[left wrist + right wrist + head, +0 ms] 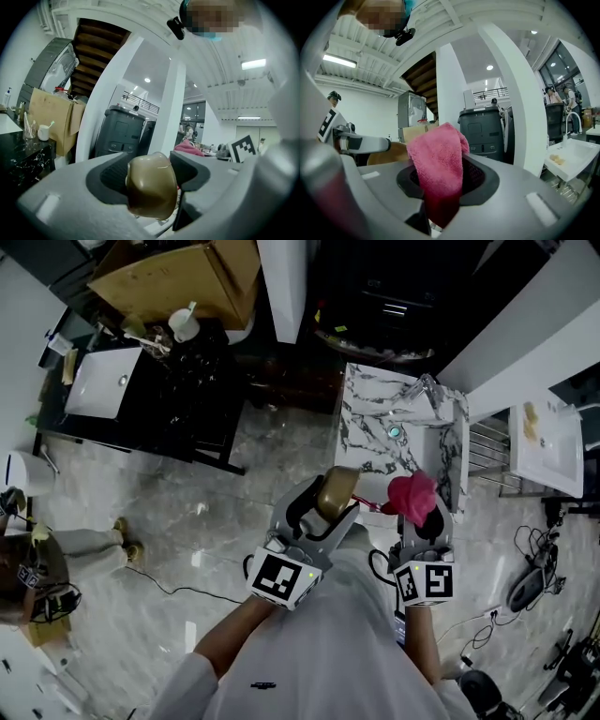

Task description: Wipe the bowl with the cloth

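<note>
A brown glossy bowl (336, 491) is held up in the air, clamped by its rim in my left gripper (323, 507). In the left gripper view the bowl (151, 185) fills the space between the jaws. My right gripper (419, 515) is shut on a pink cloth (411, 494), which bunches up above the jaws. The right gripper view has the cloth (439, 164) sticking up between the jaws and the bowl (389, 156) off to the left. Cloth and bowl are a short way apart. Both grippers point upward, close to the person's chest.
Below and ahead stands a marbled sink counter (375, 418) with a tap (427, 390). A black table (178, 381) with a white basin (98, 381) and a cardboard box (178, 277) is at the left. Another white sink (548, 442) is at the right. Cables (534, 568) lie on the floor.
</note>
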`<action>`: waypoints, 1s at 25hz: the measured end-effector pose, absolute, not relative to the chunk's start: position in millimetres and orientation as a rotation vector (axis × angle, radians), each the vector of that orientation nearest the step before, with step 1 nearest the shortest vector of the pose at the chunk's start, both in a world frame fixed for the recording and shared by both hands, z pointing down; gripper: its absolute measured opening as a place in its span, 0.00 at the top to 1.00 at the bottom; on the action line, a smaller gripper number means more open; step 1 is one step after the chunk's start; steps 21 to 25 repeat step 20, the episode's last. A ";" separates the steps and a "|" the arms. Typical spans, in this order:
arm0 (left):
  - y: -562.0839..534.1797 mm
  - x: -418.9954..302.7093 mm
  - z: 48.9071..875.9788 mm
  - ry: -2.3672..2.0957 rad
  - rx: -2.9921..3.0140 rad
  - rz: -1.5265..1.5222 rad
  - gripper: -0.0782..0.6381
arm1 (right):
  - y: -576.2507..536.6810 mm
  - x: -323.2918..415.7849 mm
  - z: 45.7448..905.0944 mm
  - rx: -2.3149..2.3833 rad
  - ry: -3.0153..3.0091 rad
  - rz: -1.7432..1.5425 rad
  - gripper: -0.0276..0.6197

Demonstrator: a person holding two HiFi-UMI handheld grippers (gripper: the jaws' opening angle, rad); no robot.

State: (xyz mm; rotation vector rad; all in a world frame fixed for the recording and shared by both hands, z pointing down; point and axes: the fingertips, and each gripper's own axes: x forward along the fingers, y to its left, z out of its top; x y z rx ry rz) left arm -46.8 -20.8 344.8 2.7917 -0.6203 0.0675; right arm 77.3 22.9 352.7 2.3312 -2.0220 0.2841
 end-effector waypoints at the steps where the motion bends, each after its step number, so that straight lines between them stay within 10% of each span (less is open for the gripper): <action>1: -21.0 -46.7 343.6 -0.624 2.793 0.065 0.49 | 23.4 77.3 352.3 2.335 -2.022 0.283 0.76; 25: -12.9 -47.2 337.3 -0.553 2.876 0.071 0.49 | 33.1 65.3 354.7 2.370 -1.988 0.293 0.76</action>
